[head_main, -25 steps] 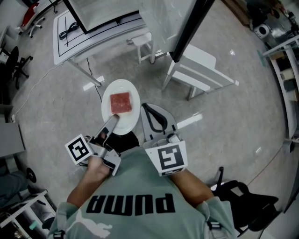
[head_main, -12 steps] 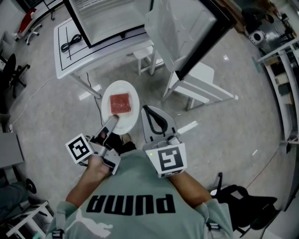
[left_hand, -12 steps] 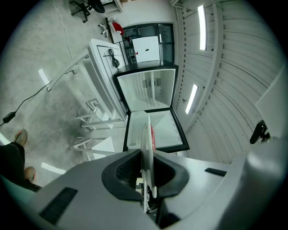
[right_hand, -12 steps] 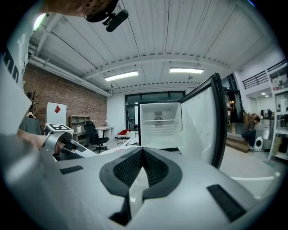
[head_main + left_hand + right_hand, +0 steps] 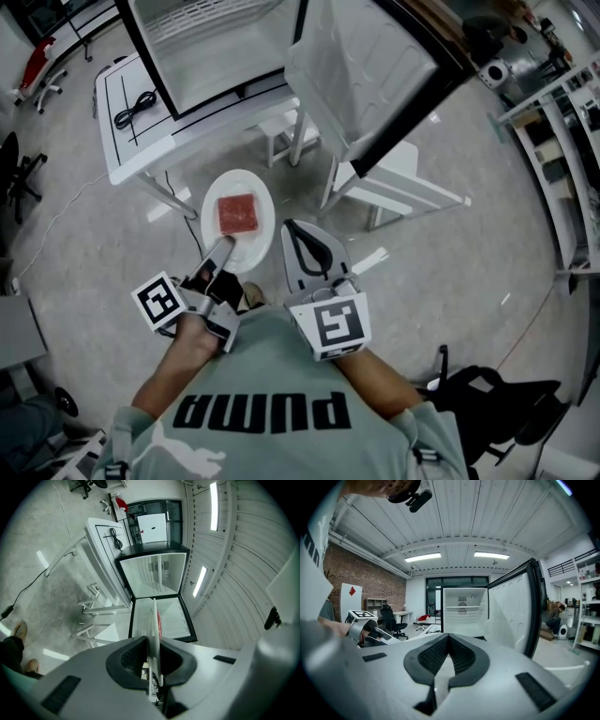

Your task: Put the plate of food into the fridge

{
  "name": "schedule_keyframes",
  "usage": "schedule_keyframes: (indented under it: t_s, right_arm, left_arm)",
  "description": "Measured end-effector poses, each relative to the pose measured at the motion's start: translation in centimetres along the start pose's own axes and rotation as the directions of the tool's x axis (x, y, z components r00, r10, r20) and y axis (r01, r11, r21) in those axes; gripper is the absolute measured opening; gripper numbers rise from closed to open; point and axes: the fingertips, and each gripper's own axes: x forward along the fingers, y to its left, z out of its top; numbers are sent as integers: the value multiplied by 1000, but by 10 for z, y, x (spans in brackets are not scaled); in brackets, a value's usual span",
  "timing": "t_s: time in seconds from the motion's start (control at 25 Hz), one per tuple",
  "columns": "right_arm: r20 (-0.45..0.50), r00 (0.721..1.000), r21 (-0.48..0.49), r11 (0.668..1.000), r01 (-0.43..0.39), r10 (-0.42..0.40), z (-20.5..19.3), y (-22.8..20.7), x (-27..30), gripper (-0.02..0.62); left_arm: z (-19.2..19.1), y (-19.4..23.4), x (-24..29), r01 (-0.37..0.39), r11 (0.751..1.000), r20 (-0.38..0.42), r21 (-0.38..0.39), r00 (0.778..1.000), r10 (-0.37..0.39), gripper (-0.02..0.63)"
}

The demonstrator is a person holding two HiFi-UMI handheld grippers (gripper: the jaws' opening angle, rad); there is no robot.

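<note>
Plate of food (image 5: pixel 251 187) is sitting at centre frame, its near rim clamped in your left gripper (image 5: pixel 223 247). Your right gripper (image 5: pixel 302 242) is riding closed and empty. The open fridge (image 5: pixel 211 42) is looming larger at top: you are nearing it.

Person in a pale green short-sleeved T-shirt (image 5: pixel 272 375) with black PUMA lettering (image 5: pixel 265 411) and a pale leaping-cat logo (image 5: pixel 187 461). Dark trousers (image 5: pixel 9 648) and tan shoes (image 5: pixel 21 629). The left tool (image 5: pixel 223 246) and right tool (image 5: pixel 292 228) are light grey moulded shells with black ribbed pads. Each carries a white cube printed with black square markers.
</note>
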Motion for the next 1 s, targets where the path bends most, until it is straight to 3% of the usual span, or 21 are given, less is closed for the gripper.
schedule_keyframes:
  t_s: [0.52, 1.0]
  right_arm:
    - [27, 1000, -13, 1000, 15, -14, 8, 40, 34, 5]
    - [-1, 1000, -3, 1000, -24, 24, 0, 42, 60, 5]
  left_arm:
    - [42, 2, -21, 16, 1000, -25, 22, 1000, -15, 35]
    - [60, 16, -19, -7, 1000, 7, -8, 1000, 7, 35]
